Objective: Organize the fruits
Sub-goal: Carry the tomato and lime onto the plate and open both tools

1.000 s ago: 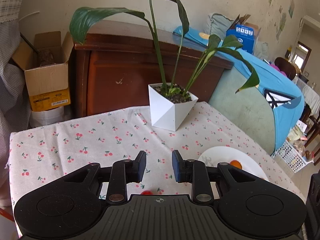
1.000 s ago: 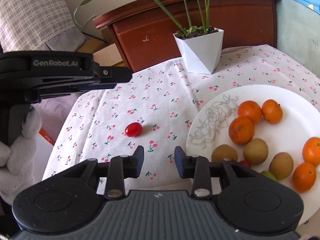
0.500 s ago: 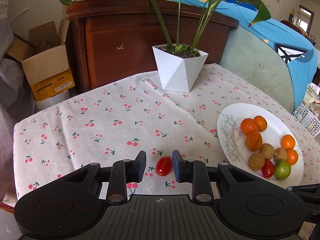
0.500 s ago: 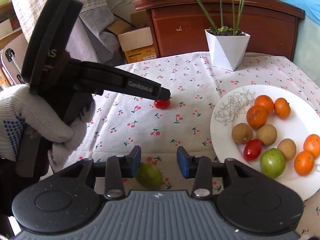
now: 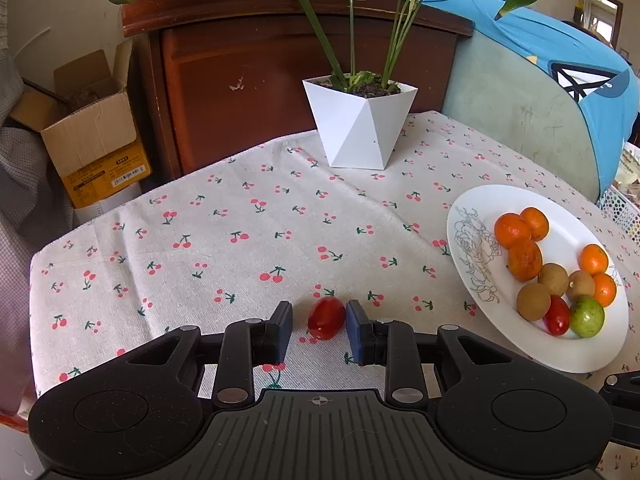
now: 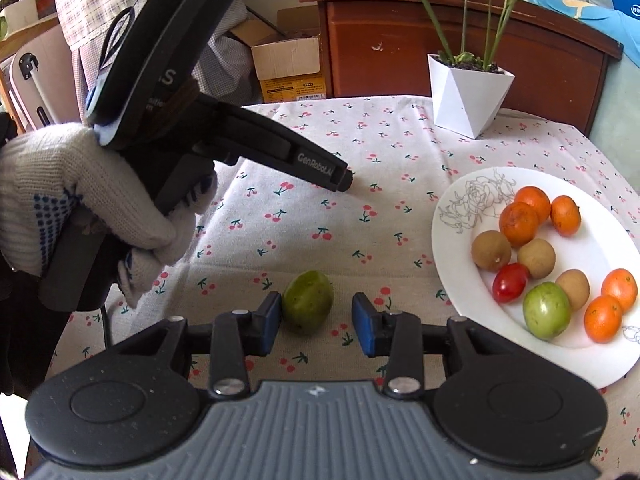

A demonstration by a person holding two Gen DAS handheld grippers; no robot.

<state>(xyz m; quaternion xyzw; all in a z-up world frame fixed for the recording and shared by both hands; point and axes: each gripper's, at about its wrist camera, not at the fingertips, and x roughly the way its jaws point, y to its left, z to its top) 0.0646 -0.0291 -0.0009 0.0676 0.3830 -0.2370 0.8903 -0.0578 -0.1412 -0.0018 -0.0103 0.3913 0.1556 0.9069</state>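
Both grippers have dropped toward the tabletop (image 5: 240, 240). The left gripper (image 5: 319, 330) brackets the red tomato (image 5: 326, 317), jaws ungripped; the right gripper (image 6: 315, 322), closing, brackets the green fruit (image 6: 308, 301). Next: pinch, carry to the plate (image 6: 452, 240).

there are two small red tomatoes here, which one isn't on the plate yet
The red tomato lying on the cherry-print cloth between the left gripper's jaws; the other tomato already sits on the white plate.

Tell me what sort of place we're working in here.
Most likely a lived-in home, at a dining or side table. The table wears a cherry-print tablecloth, a potted plant stands at its far edge, and a wooden cabinet and an open cardboard box sit behind it.
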